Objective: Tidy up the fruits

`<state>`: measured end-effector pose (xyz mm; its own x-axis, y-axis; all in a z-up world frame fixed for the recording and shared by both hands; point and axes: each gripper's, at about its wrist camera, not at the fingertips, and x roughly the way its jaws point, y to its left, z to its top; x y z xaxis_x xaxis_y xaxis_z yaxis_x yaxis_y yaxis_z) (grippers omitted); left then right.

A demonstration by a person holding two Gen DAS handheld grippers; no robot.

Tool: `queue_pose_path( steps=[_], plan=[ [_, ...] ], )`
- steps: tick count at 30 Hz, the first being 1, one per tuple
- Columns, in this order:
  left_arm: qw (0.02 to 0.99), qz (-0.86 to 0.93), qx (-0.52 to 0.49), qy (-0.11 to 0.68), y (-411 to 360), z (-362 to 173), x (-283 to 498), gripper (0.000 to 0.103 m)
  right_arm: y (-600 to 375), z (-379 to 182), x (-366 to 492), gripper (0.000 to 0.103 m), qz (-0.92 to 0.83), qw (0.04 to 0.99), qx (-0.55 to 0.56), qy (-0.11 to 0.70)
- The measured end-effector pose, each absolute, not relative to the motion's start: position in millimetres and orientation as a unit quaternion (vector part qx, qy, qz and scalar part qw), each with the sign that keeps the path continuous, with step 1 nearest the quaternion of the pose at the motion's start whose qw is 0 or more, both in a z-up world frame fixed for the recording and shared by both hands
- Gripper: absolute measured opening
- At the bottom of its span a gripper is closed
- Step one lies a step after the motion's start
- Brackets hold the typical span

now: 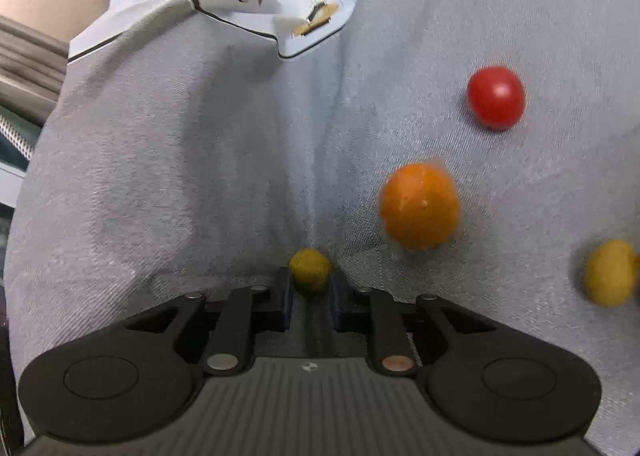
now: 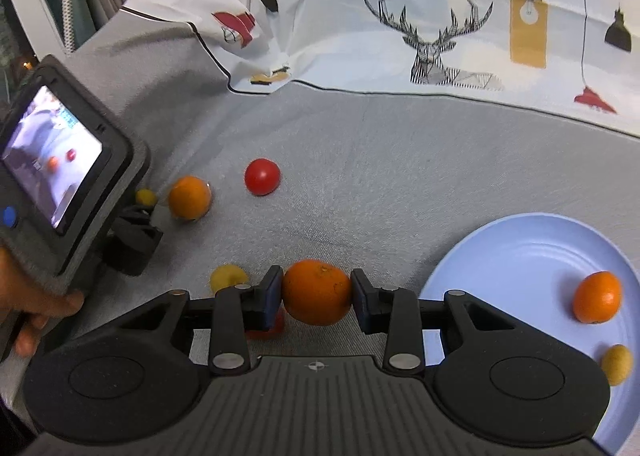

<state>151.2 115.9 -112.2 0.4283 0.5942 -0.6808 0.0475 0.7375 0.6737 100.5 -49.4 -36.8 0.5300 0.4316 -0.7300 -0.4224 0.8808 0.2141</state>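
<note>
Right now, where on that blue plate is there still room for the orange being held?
The blue plate is bare across its left and middle. Its right edge is crowded: an orange and a small yellow fruit sit there. The right gripper holds the orange just left of the plate.

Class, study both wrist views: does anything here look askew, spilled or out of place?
Yes. The printed cloth at the back lies crumpled, its left corner folded up off the grey cover. A red tomato, an orange and a small yellow fruit lie scattered off the blue plate.
</note>
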Motion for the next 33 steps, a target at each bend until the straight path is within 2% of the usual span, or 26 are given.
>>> queue_pose_path(
  steps=[6, 7, 8, 11, 13, 18, 20, 24, 28, 33],
  plan=[
    [0.823, 0.154, 0.264, 0.479, 108.3, -72.7, 126.7, 0.018, -53.8, -29.5, 76.7, 0.038, 0.245, 0.872, -0.004, 0.424],
    [0.833, 0.147, 0.233, 0.481, 110.8, -64.1, 123.5, 0.005, -51.7, -28.3, 70.8, 0.038, 0.247, 0.87, -0.007, 0.426],
    [0.844, 0.132, 0.186, 0.485, 115.6, -54.9, 119.7, 0.001, -48.3, -26.9, 63.8, 0.038, 0.249, 0.869, -0.014, 0.426],
    [0.856, 0.066, 0.032, 0.512, 128.3, -43.0, 109.1, 0.0, -38.0, -23.8, 43.9, 0.038, 0.258, 0.866, -0.036, 0.428],
    [0.843, 0.047, -0.015, 0.536, 132.6, -48.2, 108.2, 0.0, -32.2, -27.4, 35.7, 0.038, 0.26, 0.859, -0.055, 0.437],
    [0.857, 0.057, -0.131, 0.496, 163.4, -34.3, 107.8, 0.001, -28.7, -39.7, 29.2, 0.038, 0.258, 0.85, -0.08, 0.453],
    [0.857, 0.056, -0.158, 0.487, 172.2, -32.1, 109.3, 0.006, -29.6, -44.3, 31.2, 0.038, 0.257, 0.847, -0.083, 0.458],
    [0.858, 0.074, -0.168, 0.48, 182.6, -28.8, 113.1, 0.024, -28.7, -53.2, 35.9, 0.038, 0.251, 0.84, -0.088, 0.472],
    [0.843, 0.053, -0.125, 0.521, 169.4, -38.4, 114.7, 0.034, -24.3, -57.3, 41.0, 0.039, 0.254, 0.835, -0.096, 0.479],
    [0.814, -0.006, -0.064, 0.577, 141.8, -56.8, 116.9, 0.034, -25.6, -57.0, 44.6, 0.039, 0.257, 0.832, -0.093, 0.483]
  ],
)
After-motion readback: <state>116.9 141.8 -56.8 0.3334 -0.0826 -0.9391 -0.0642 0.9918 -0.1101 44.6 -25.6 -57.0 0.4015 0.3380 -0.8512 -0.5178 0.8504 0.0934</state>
